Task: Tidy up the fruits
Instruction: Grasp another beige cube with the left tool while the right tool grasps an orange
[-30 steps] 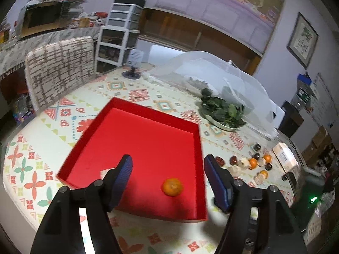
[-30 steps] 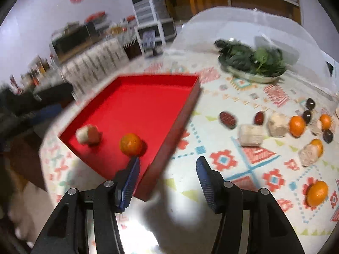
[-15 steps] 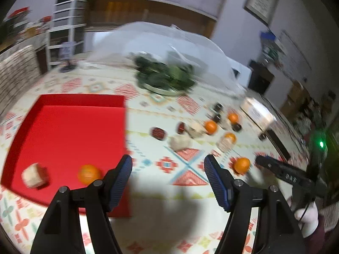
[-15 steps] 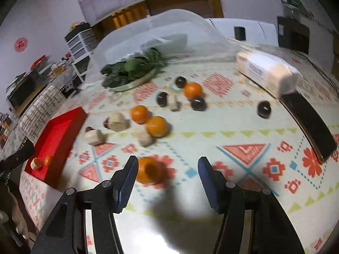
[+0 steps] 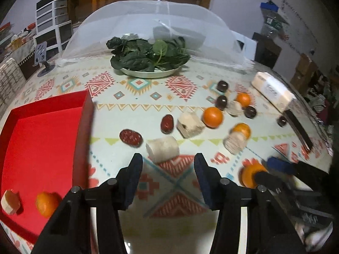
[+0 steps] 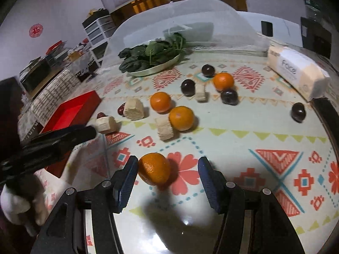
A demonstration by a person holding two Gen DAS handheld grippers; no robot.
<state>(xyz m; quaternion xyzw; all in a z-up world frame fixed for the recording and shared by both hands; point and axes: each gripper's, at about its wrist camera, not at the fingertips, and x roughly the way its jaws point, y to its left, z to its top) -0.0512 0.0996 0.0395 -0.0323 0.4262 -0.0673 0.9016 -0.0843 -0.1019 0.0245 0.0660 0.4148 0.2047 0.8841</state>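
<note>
Looking down, I see the red tray [image 5: 44, 131] holding one orange [image 5: 47, 203] and a pale chunk [image 5: 10, 201]. My left tongs [image 5: 167, 173], just narrowed, stand apart over bare worktop [image 5: 131, 110] by a pale roll [image 5: 162, 148]. My right tongs [image 6: 167, 175] stand apart around a mandarin [image 6: 154, 168], right pad clear.

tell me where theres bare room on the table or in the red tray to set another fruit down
Most of the red tray is bare; only a tangerine and a pale chunk sit at its near corner. The tablecloth right of the right gripper is bare. It is crowded between the tray and the tissue pack.
</note>
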